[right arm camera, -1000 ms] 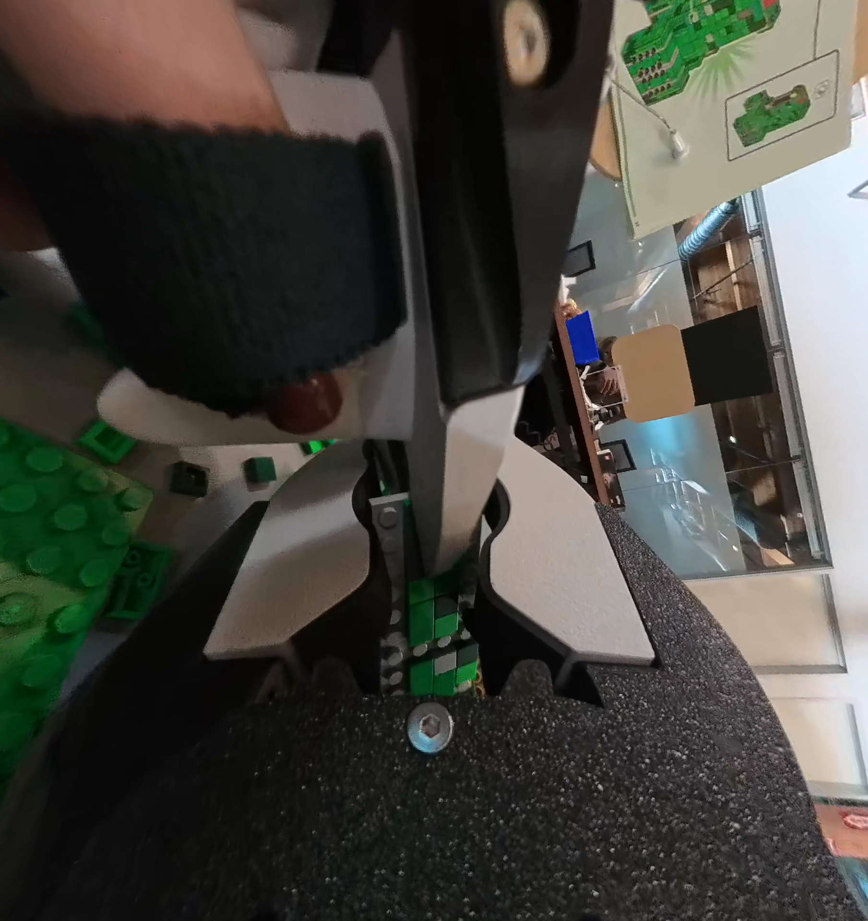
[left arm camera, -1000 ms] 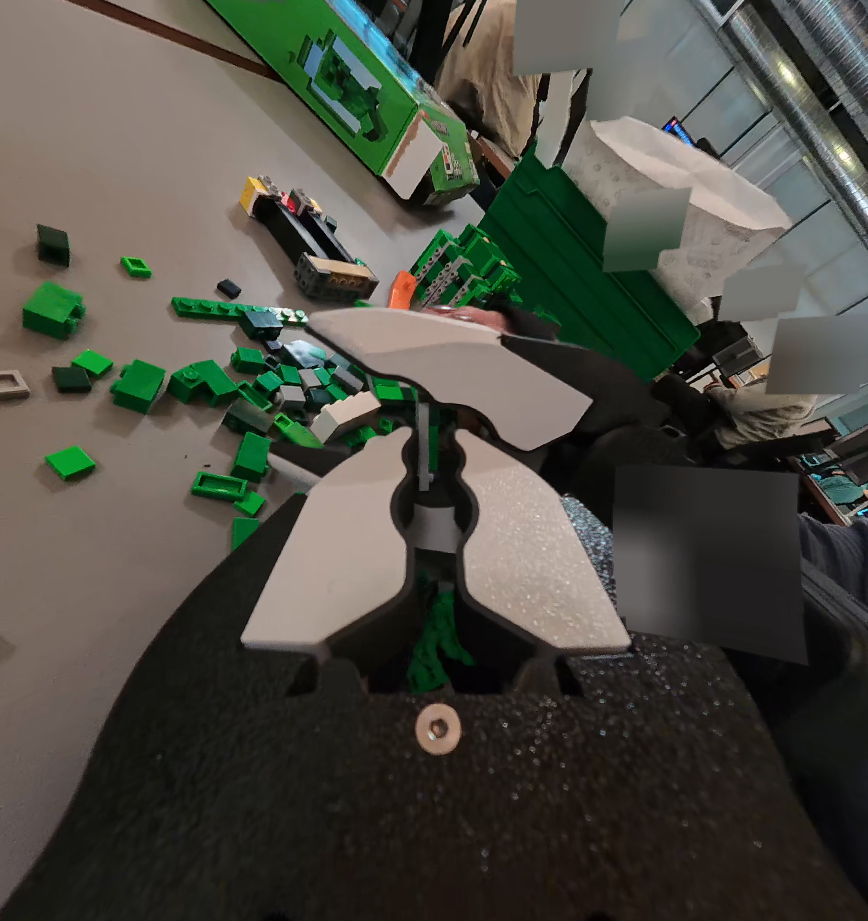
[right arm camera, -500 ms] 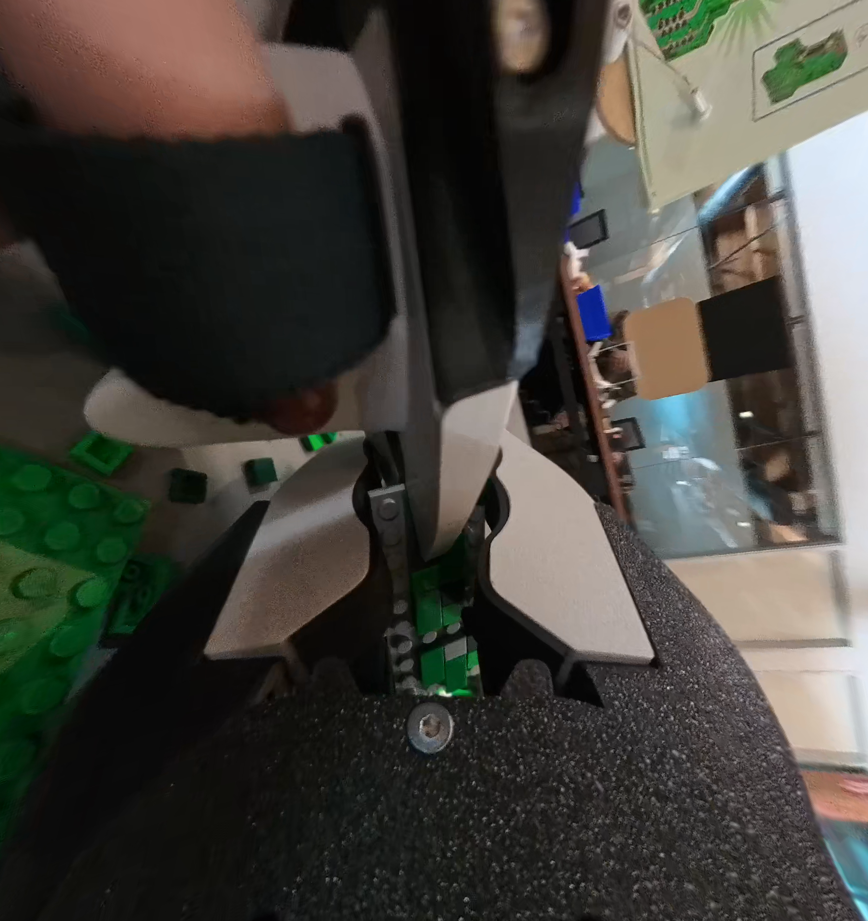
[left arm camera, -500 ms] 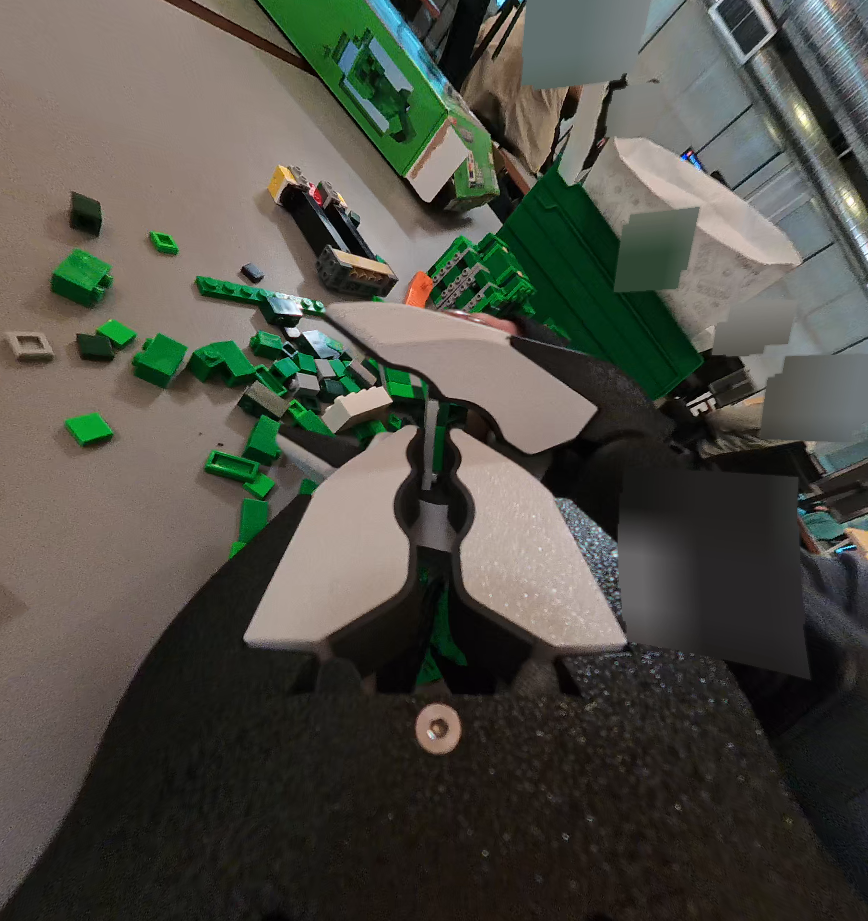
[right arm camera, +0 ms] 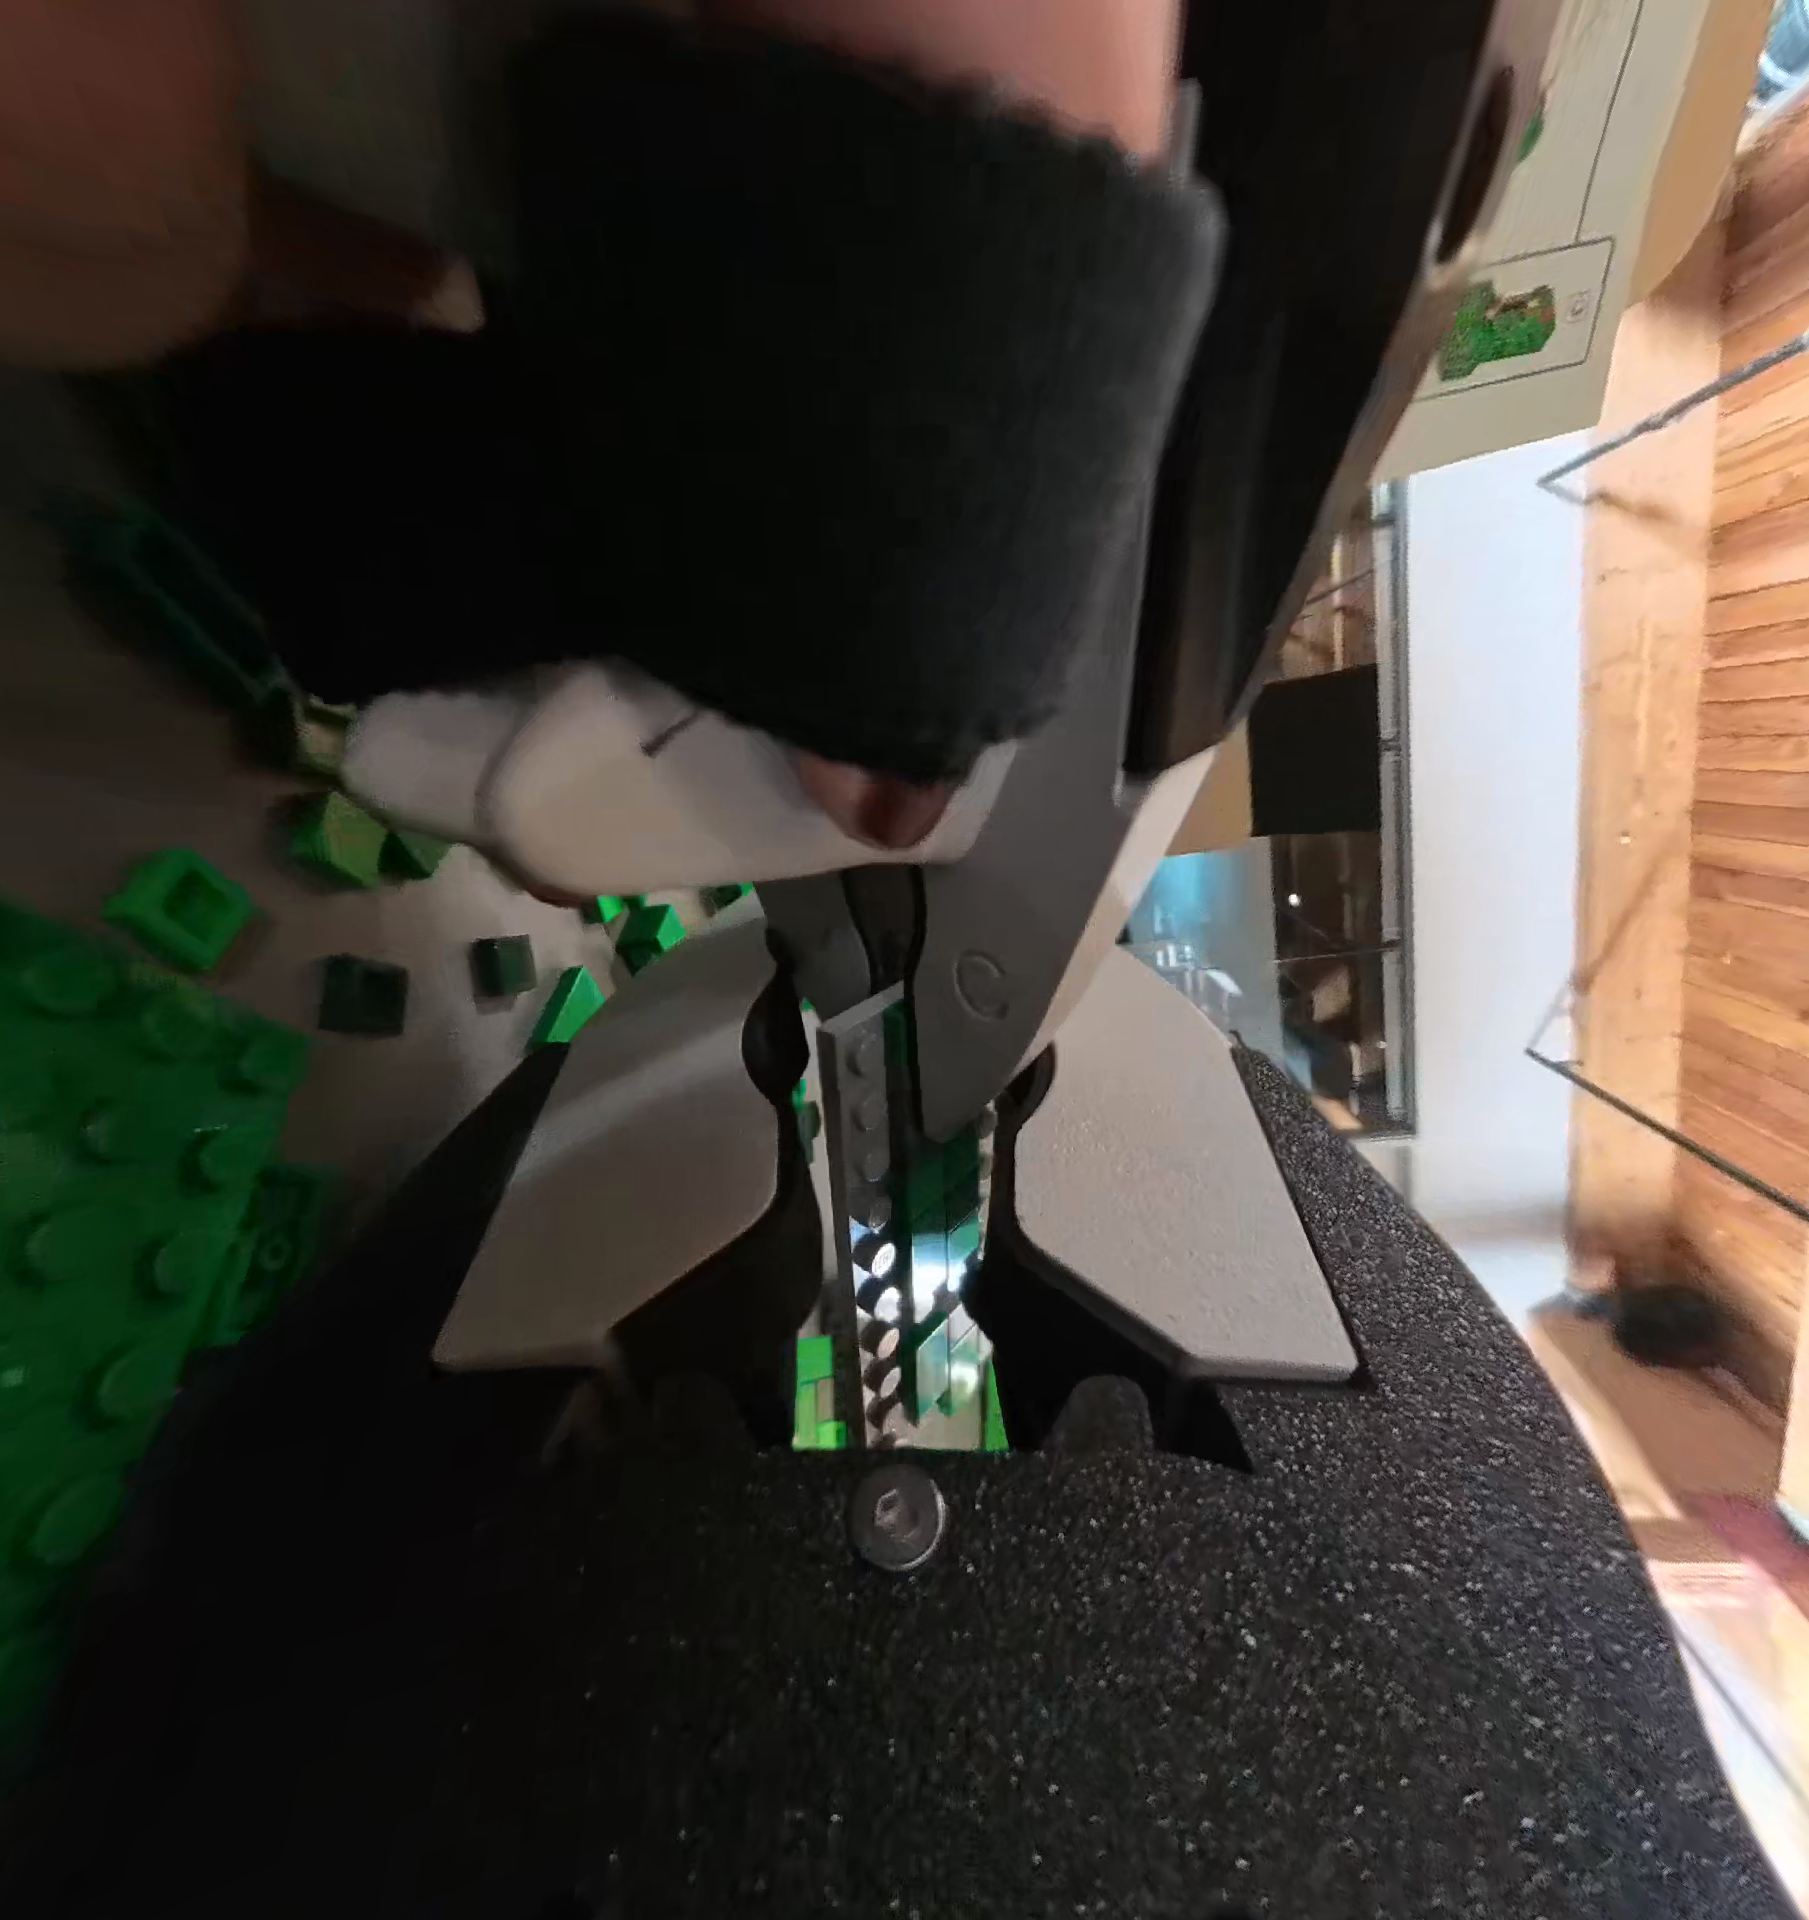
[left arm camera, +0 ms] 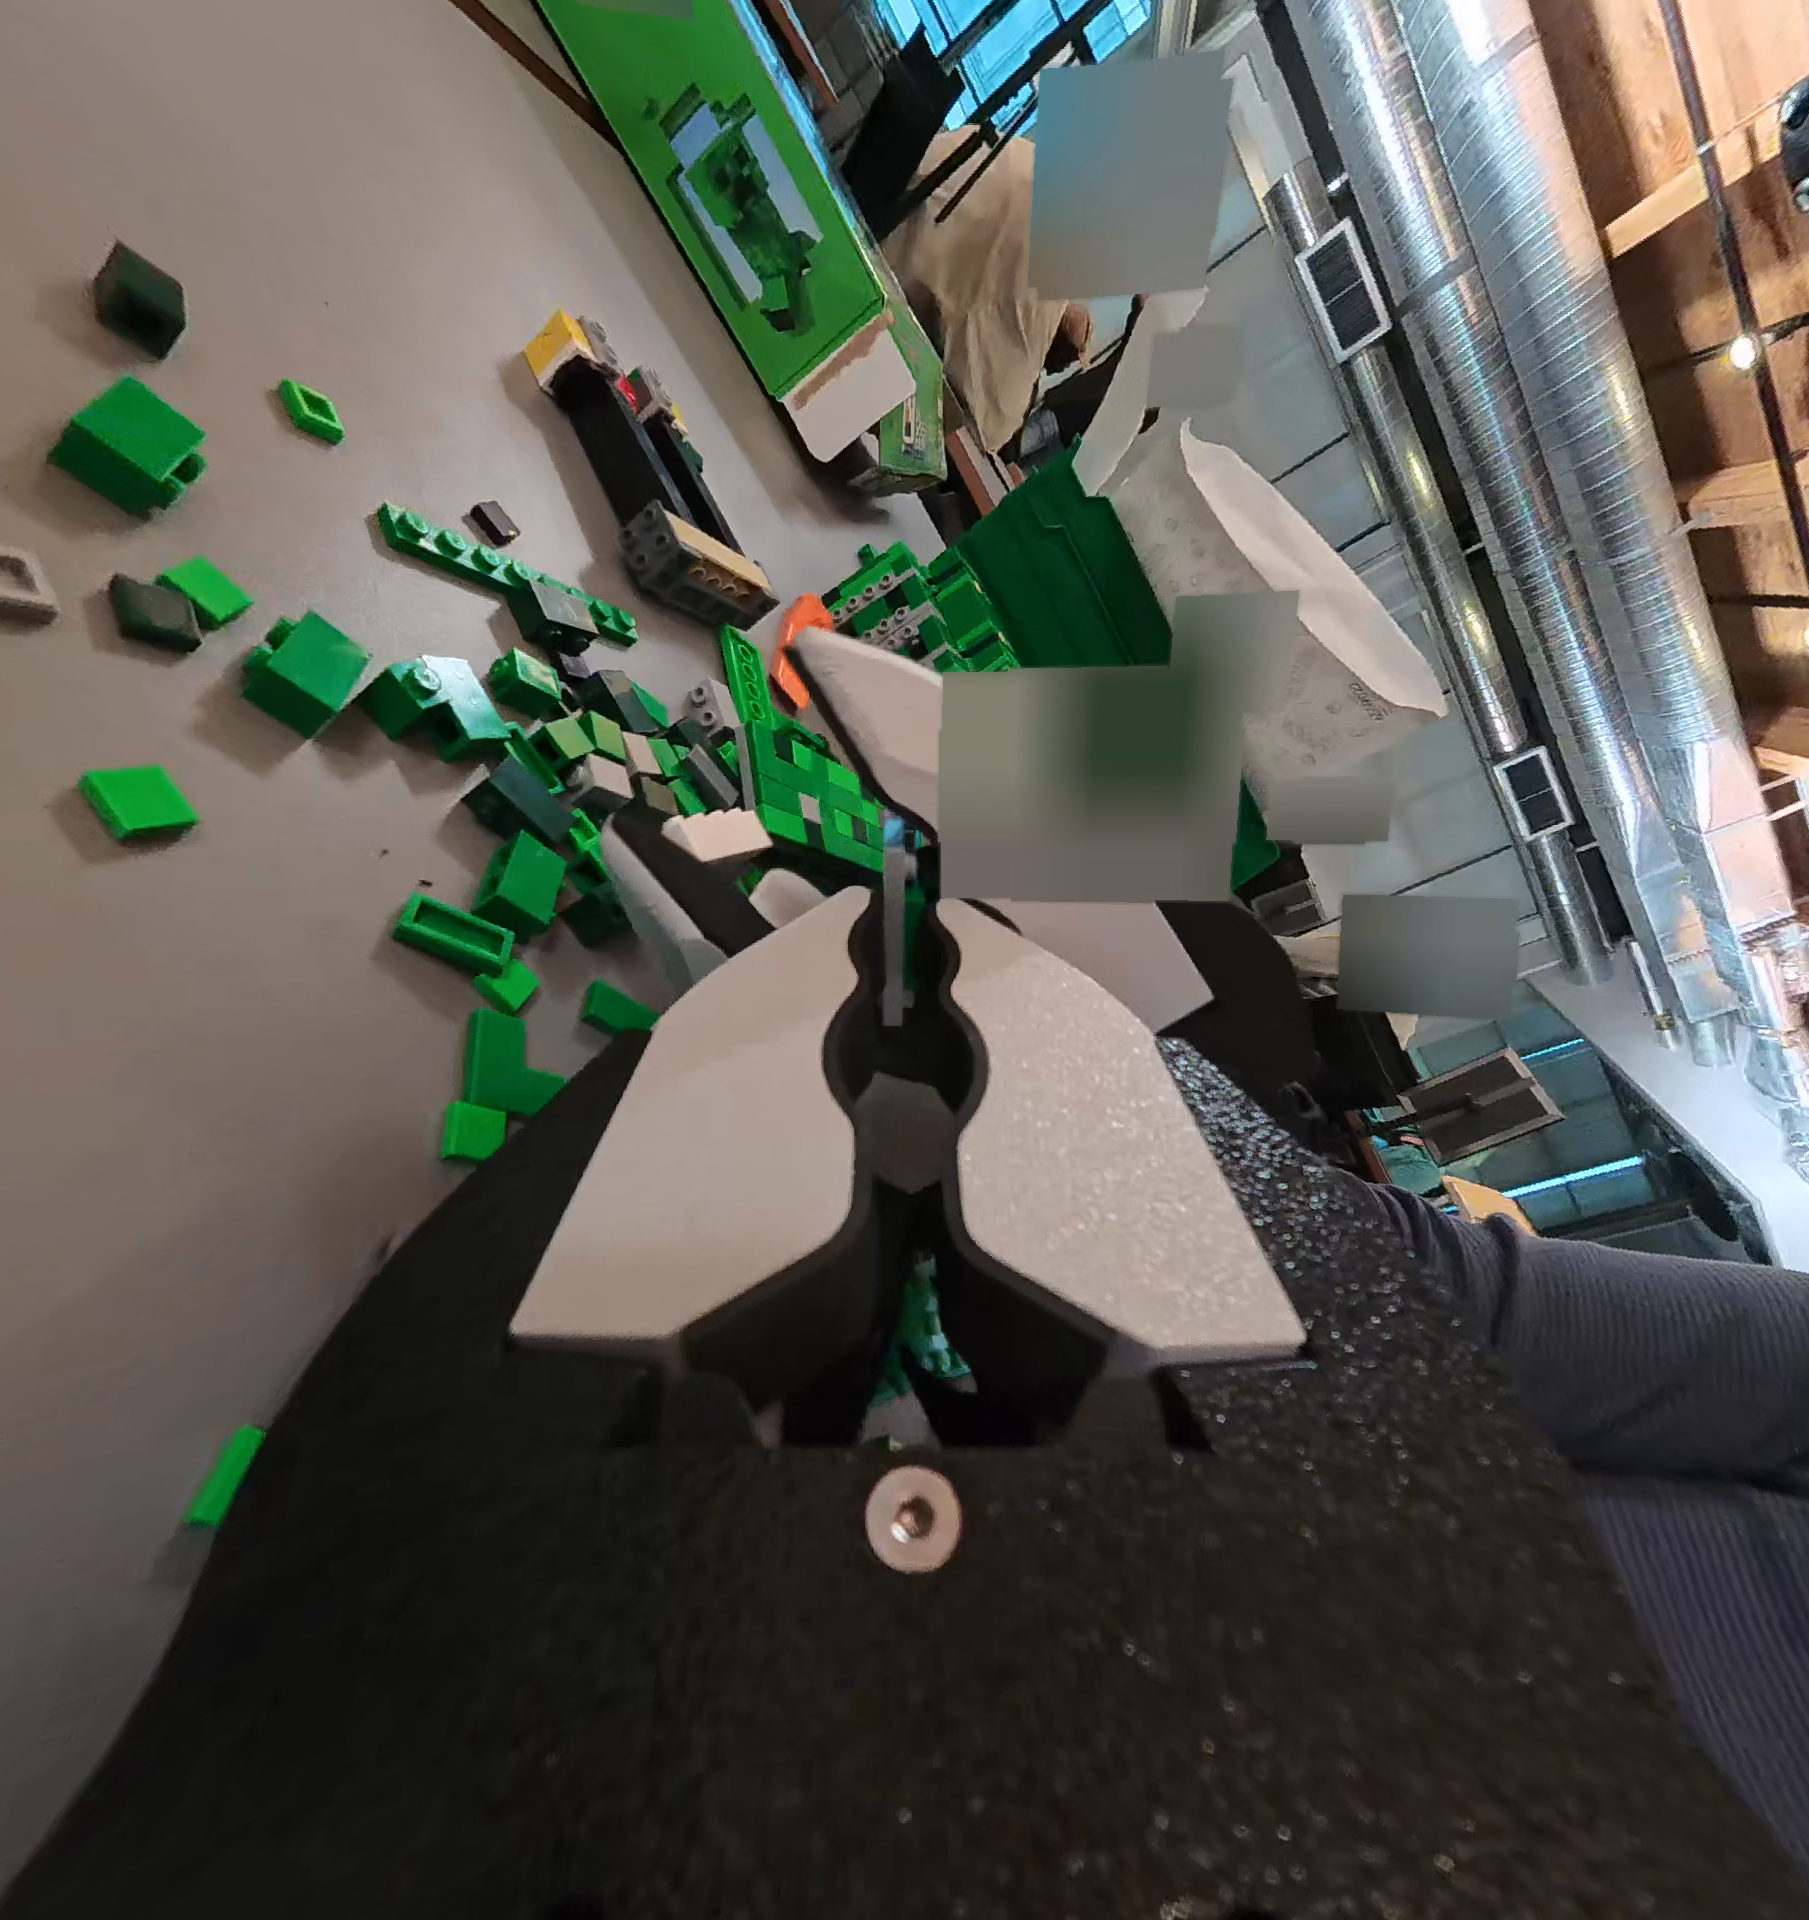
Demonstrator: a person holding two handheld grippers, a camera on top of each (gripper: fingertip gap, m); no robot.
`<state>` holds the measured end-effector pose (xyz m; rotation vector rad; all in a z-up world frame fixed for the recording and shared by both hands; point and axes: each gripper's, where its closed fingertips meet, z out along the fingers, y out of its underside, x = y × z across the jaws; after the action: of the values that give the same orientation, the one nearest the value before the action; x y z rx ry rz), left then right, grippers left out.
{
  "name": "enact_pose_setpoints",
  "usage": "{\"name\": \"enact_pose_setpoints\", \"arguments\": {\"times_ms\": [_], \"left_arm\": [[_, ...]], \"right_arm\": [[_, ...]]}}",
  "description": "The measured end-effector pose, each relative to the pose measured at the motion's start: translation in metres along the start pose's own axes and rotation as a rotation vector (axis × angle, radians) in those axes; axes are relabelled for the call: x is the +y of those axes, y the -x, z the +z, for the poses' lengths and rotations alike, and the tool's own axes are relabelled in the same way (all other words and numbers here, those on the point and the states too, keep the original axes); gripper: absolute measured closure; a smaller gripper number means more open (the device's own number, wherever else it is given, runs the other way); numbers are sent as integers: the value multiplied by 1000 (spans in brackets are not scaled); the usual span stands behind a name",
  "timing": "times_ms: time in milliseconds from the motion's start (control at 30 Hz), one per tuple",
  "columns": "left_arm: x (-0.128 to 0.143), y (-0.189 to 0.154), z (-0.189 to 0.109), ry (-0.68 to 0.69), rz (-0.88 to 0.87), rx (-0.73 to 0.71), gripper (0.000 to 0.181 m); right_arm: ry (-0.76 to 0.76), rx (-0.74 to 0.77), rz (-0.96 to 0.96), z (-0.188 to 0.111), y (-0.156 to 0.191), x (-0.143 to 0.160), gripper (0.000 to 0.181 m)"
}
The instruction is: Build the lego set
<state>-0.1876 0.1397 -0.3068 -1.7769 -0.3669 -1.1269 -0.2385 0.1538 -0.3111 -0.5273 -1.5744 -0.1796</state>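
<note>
My left gripper (left arm camera: 900, 920) is shut on the edge of a thin grey plate (left arm camera: 896, 935). In the right wrist view the same studded grey plate (right arm camera: 864, 1112) lies against a green brick assembly (right arm camera: 947, 1195). My right gripper (right arm camera: 895, 1091) is shut on that assembly. The left gripper's fingers (right arm camera: 1014, 914) come down onto it from above, under a hand with a black strap (right arm camera: 723, 416). In the left wrist view the assembly (left arm camera: 806, 779) shows just beyond my tips, between the right gripper's white fingers (left arm camera: 858, 707).
Loose green bricks (left arm camera: 308, 675) lie scattered on the grey table (left arm camera: 204, 1039). The green set box (left arm camera: 754, 208), a black-and-yellow build (left arm camera: 619, 447) and a green bin (left arm camera: 1045, 561) stand farther back. A green baseplate (right arm camera: 69, 1143) and an instruction sheet (right arm camera: 1502, 312) show in the right wrist view. Some 5 cm of space lies between my two pairs of fingers. My right gripper's tips are some 15 cm from the black-and-yellow build (left arm camera: 619, 447).
Both grippers stay shut. The right gripper's finger, which lay across my left tips, has drawn back, and the green assembly now shows. More of the grey plate shows in the right view.
</note>
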Motion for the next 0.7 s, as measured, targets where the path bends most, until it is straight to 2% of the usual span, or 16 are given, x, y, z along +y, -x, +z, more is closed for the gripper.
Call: {"name": "enact_pose_setpoints", "arguments": {"times_ms": [67,167,267,400,533,700], "left_arm": [[-3,1,-1,-24,44,-28,176],[-14,7,-9,-82,118,-90,176],[-25,6,-18,-146,168,-93,176],[-37,0,-28,-227,229,-78,176],[-42,-14,-33,-275,258,18,176],[-48,-50,-42,-363,270,268,176]], "right_arm": [[-4,-24,60,1,0,3,146],[22,-121,198,0,2,16,129],[44,-206,379,-3,-1,31,115],[43,-276,486,-10,-7,45,118],[-65,-424,731,-19,-12,31,125],[-303,-523,1035,-36,-39,4,129]]}}
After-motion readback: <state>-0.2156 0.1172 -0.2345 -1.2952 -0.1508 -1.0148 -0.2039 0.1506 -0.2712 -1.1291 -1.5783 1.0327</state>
